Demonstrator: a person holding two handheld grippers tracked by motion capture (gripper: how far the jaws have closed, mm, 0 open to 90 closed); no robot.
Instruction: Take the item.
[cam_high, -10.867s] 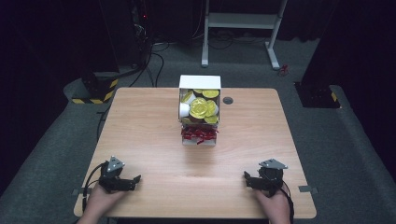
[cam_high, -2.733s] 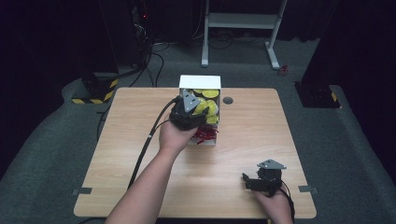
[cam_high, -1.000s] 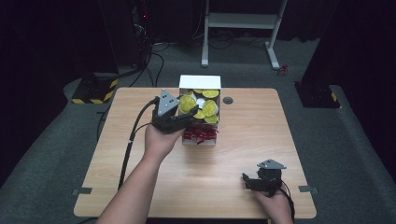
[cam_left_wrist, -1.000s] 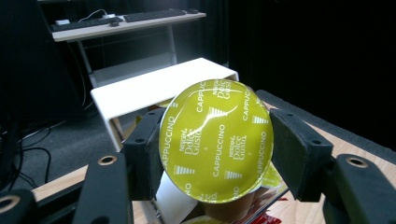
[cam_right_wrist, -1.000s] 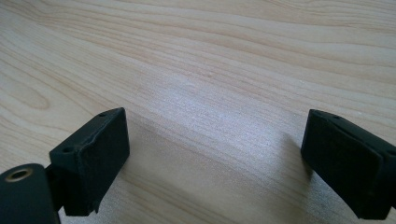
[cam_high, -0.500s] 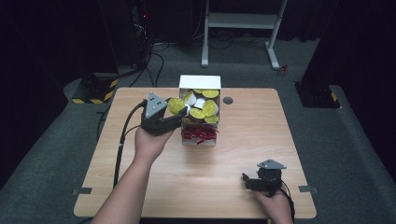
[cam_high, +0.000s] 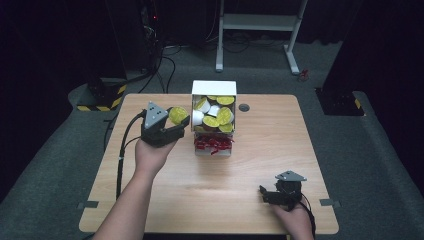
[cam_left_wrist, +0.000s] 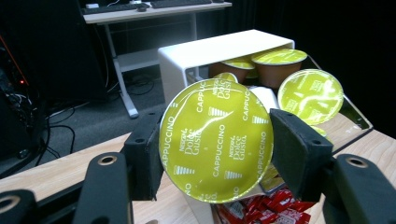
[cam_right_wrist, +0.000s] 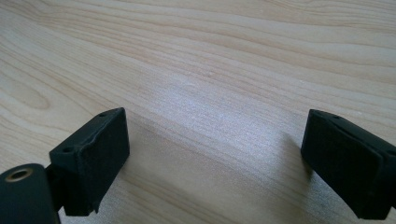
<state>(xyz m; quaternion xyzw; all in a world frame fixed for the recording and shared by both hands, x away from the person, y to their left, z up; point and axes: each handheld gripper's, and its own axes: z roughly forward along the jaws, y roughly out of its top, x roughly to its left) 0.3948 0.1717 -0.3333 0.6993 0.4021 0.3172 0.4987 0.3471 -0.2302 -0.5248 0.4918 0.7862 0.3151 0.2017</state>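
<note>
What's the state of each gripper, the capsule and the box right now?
Left gripper: shut on capsule, raised left of the box.
Capsule: clamped by its rim, foil lid facing the camera.
Right gripper: open, resting low on the table.
Box: open-fronted, upright, capsules inside, red packets below.

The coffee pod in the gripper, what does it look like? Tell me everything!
The coffee pod has a round, shiny yellow-green foil lid printed "Cappuccino" and "Nescafe Dolce Gusto". The left gripper is shut on its sides, holding it tilted above the table, just left of the white box of similar pods. Only the two black jaws touch it.
</note>
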